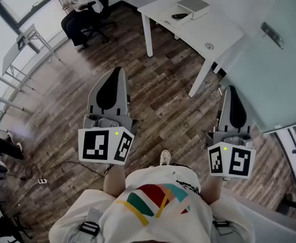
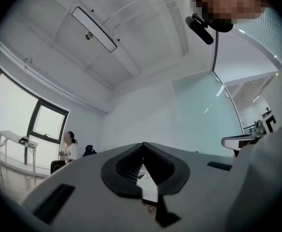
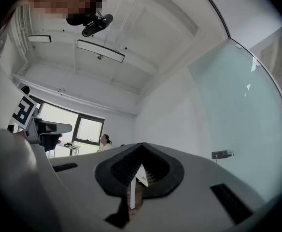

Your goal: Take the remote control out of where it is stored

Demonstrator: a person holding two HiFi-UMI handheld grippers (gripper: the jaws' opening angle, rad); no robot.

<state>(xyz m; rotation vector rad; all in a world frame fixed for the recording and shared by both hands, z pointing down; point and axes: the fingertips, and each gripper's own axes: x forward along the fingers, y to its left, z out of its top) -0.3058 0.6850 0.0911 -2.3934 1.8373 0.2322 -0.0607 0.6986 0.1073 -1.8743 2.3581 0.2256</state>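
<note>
A small dark remote control [image 1: 179,16] lies flat on the white tabletop [image 1: 224,32], just beside a pale box [image 1: 192,5].

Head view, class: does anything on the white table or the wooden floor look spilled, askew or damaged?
Nothing stands out. The table stands level, with a box and a dark remote lying flat on it. A cable trails over the floor, lower left; nothing is spilled.

This is an office: a plain white counter [image 1: 188,27] stands on a wood-plank floor [image 1: 158,95]. A frosted glass wall [image 1: 269,85] runs just right of the counter. Left of the counter, a seated person [image 1: 79,9] is near big windows [image 1: 16,4].
</note>
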